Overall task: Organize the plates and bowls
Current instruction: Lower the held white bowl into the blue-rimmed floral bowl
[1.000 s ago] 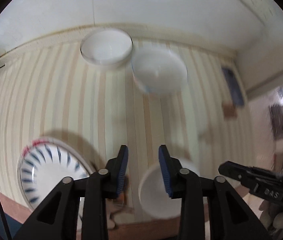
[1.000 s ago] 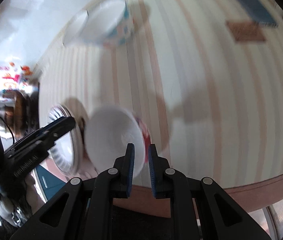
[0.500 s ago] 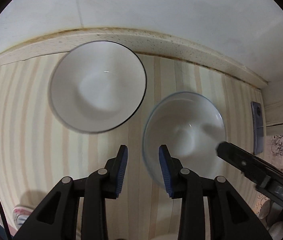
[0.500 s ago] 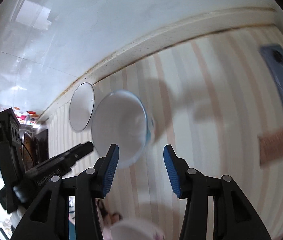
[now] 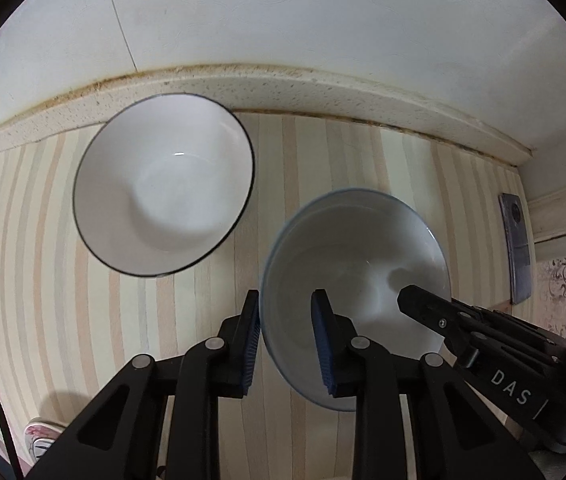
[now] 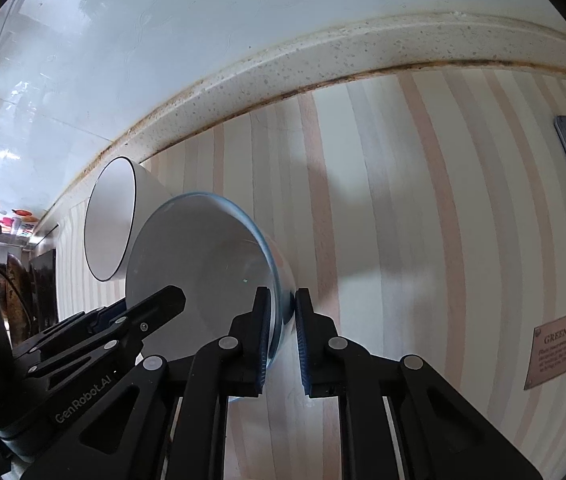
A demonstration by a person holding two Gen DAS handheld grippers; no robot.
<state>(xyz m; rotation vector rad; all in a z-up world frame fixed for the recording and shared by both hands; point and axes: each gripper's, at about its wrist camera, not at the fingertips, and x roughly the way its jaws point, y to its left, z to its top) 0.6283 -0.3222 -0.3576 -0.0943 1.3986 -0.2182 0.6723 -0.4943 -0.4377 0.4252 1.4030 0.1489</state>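
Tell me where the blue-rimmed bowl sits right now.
The blue-rimmed bowl is on the striped counter, right of the black-rimmed bowl; in the right wrist view the right claw straddles its near rim, one finger inside, one outside.

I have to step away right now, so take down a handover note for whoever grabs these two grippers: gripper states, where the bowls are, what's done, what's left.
Right gripper: fingers closed on the rim of the blue-rimmed bowl.
Left gripper: open, fingers straddling that bowl's opposite rim, not clamped.
Black-rimmed bowl: on the counter beside it, near the back wall.
Done: no bowls stacked yet.
Left: probably nest one bowl in the other, then handle the patterned dish, of which only an edge shows.
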